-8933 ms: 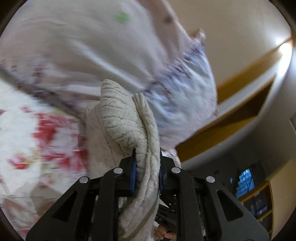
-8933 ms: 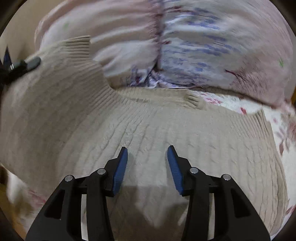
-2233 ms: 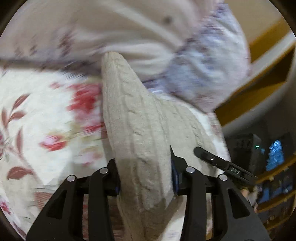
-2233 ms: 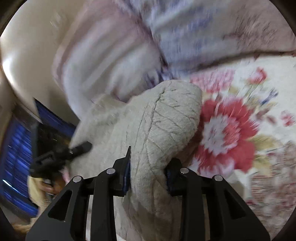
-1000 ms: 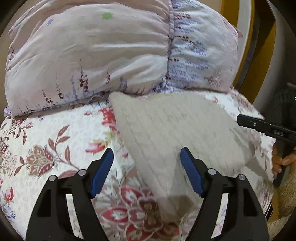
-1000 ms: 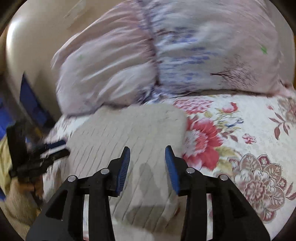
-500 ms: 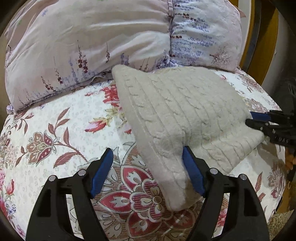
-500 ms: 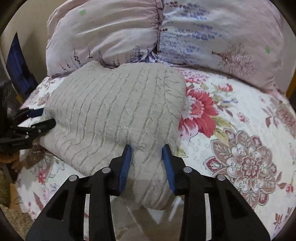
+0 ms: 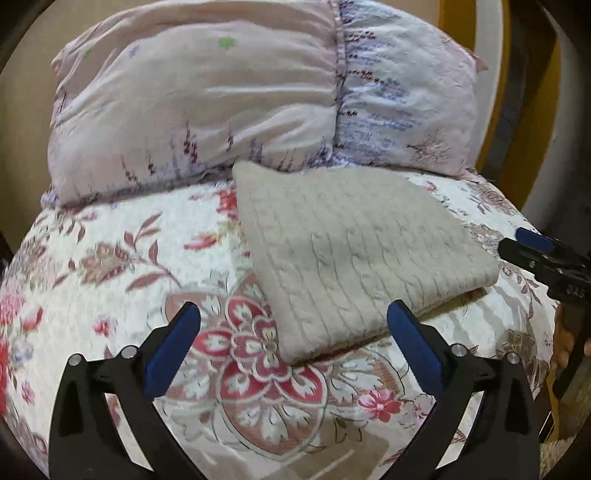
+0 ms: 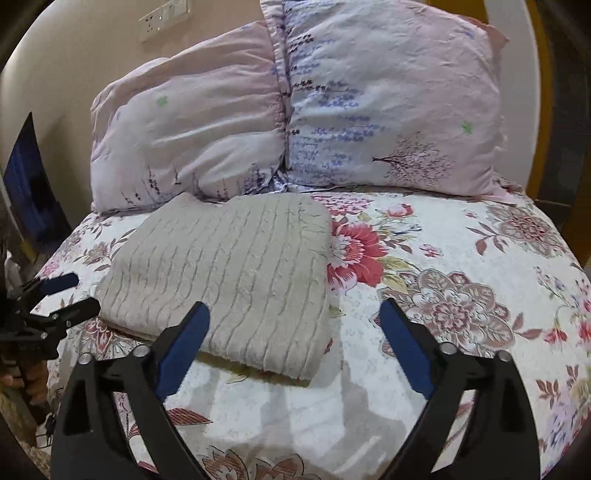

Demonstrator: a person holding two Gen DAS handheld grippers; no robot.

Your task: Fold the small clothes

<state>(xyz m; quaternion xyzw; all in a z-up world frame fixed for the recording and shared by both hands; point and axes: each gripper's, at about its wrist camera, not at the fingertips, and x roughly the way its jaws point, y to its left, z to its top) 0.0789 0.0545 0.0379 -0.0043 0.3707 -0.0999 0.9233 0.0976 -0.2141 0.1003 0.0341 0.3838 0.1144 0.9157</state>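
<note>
A beige cable-knit sweater lies folded into a thick rectangle on the floral bedspread, its far edge against the pillows. It also shows in the right wrist view. My left gripper is wide open and empty, held above the bed just short of the sweater's near corner. My right gripper is wide open and empty, above the sweater's near right edge. The right gripper shows at the right edge of the left wrist view; the left gripper shows at the left edge of the right wrist view.
Two pale pink and lilac pillows stand against the wall behind the sweater. The bedspread stretches to the right. A switch plate is on the wall. A dark screen stands at the left.
Both grippers have let go of the sweater, opened wide and drawn back from it. The folded sweater now lies flat on the bed.
</note>
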